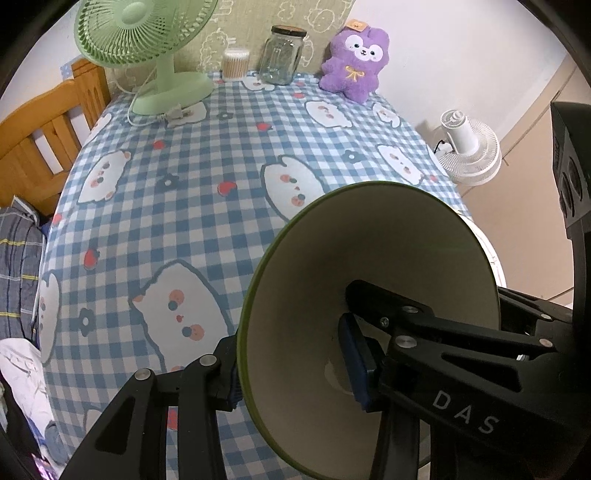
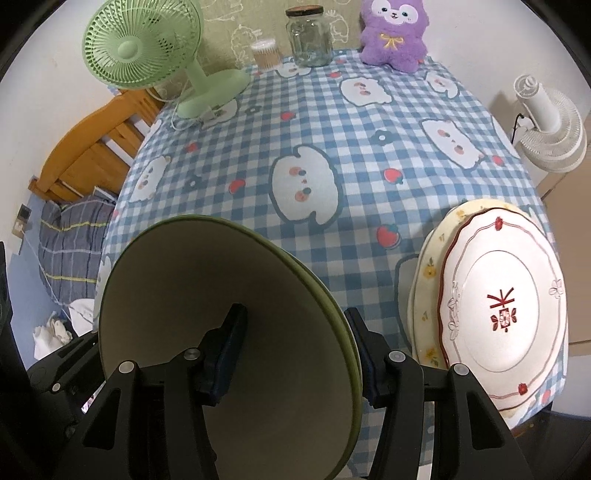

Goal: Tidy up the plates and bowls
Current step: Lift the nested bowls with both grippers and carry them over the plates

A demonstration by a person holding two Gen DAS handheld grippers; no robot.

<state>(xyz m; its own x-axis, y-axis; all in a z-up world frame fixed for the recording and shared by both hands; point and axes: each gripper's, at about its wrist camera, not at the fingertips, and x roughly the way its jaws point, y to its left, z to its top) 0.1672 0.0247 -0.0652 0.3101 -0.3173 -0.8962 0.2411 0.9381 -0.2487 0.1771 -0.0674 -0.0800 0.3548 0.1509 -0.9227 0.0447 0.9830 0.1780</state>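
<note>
In the left wrist view a green bowl (image 1: pixel 369 258) with a cream inside hangs tilted above the checked tablecloth (image 1: pixel 207 155). My left gripper (image 1: pixel 291 365) is shut on its wall, one finger inside and one outside. In the right wrist view my right gripper (image 2: pixel 295 350) is shut the same way on the wall of a green bowl (image 2: pixel 221 280), which shows a doubled rim on its right side. Whether both views show one bowl I cannot tell. A white plate with red trim (image 2: pixel 506 306) lies on a cream flowered plate (image 2: pixel 428 273) at the table's front right.
At the back of the table stand a green fan (image 2: pixel 147 48), a glass jar (image 2: pixel 308 37), a cup of cotton swabs (image 2: pixel 266 51) and a purple plush toy (image 2: pixel 393 33). A white fan (image 2: pixel 554 125) stands off the right edge, a wooden bed frame (image 2: pixel 92 155) to the left.
</note>
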